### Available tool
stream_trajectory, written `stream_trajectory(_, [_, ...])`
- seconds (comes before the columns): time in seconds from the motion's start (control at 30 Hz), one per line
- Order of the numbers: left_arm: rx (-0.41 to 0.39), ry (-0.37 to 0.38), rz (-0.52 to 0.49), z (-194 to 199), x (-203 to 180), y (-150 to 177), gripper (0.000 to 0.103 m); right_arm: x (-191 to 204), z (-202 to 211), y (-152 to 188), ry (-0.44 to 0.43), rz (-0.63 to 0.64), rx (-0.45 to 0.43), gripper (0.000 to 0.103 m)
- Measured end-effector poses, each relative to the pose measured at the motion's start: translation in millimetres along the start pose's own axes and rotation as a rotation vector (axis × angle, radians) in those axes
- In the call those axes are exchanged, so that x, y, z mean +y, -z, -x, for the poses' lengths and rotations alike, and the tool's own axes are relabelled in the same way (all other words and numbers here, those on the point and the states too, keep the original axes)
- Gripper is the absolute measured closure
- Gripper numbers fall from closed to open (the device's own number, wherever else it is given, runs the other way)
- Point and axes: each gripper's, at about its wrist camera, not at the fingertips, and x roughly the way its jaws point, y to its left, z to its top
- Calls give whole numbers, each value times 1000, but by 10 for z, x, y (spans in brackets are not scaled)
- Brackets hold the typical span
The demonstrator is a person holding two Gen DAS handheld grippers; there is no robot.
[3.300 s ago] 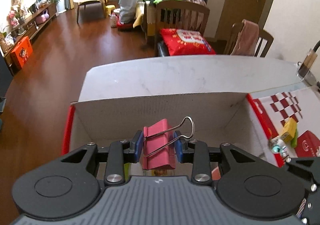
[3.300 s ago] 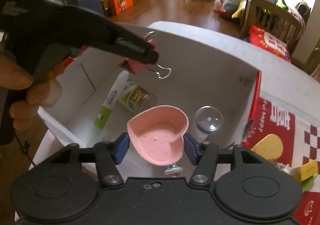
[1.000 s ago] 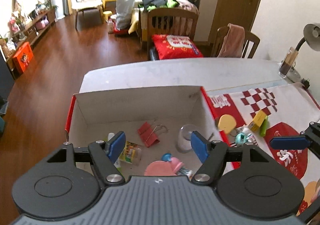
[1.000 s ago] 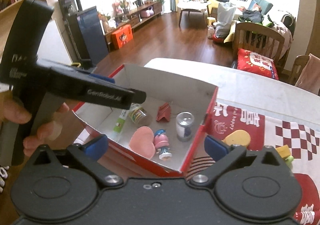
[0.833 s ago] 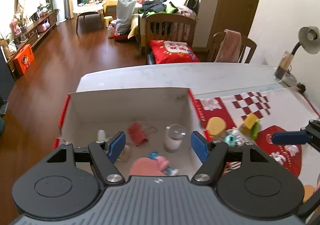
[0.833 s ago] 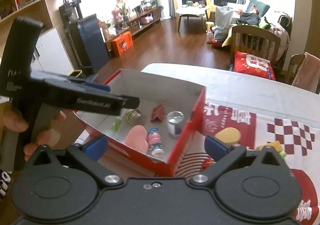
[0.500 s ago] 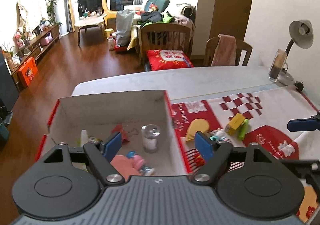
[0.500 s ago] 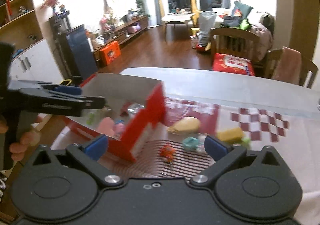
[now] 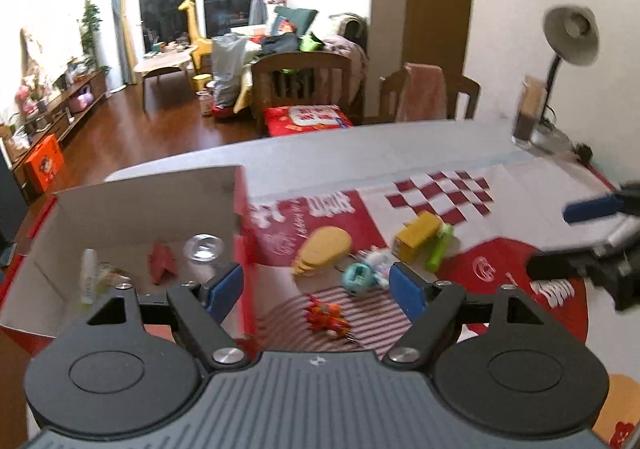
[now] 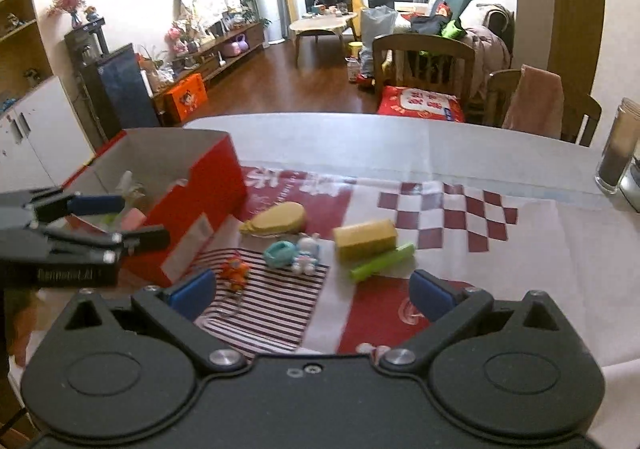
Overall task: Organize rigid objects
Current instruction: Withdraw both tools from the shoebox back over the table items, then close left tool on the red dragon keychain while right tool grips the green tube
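Observation:
A red cardboard box (image 9: 245, 249) (image 10: 200, 201) stands at the table's left and holds a pink binder clip (image 9: 161, 261), a clear jar (image 9: 202, 249) and a glue stick (image 9: 87, 273). On the red-and-white cloth lie a yellow flat toy (image 9: 324, 245) (image 10: 276, 219), a yellow block (image 9: 418, 237) (image 10: 366, 235), a green tube (image 10: 382, 261), a teal toy (image 9: 358, 279) (image 10: 280, 253), a white figure (image 10: 306, 255) and an orange toy (image 9: 326, 315) (image 10: 236, 269). My left gripper (image 9: 316, 289) is open and empty above the box's right wall. My right gripper (image 10: 312, 295) is open and empty above the cloth.
A desk lamp (image 9: 570, 37) and a glass jar (image 10: 618, 145) stand at the table's far right. Wooden chairs (image 10: 424, 61) stand behind the table. The left gripper also shows at the left of the right wrist view (image 10: 80, 237).
Both grippers let go of the binder clip and the pink heart dish into the box, opened, rose and swung right toward the loose toys on the cloth.

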Motion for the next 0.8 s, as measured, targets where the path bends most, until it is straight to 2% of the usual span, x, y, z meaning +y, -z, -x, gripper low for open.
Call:
stream_trajectory(0.13, [31, 19, 9, -195, -181, 134, 23, -135, -151, 24, 20, 48, 11, 0])
stream_trajectory(0.43, [78, -73, 24, -716, -371, 359, 23, -373, -705, -21, 88, 35, 62, 1])
stream_trajectory(0.63, [100, -115, 30, -977, -394, 413, 23, -453, -1069, -65, 127, 11, 97, 6])
stream_trajectory(0.8, [150, -141, 50, -1196, -383, 404, 23, -501, -1335, -108, 147, -20, 130, 13])
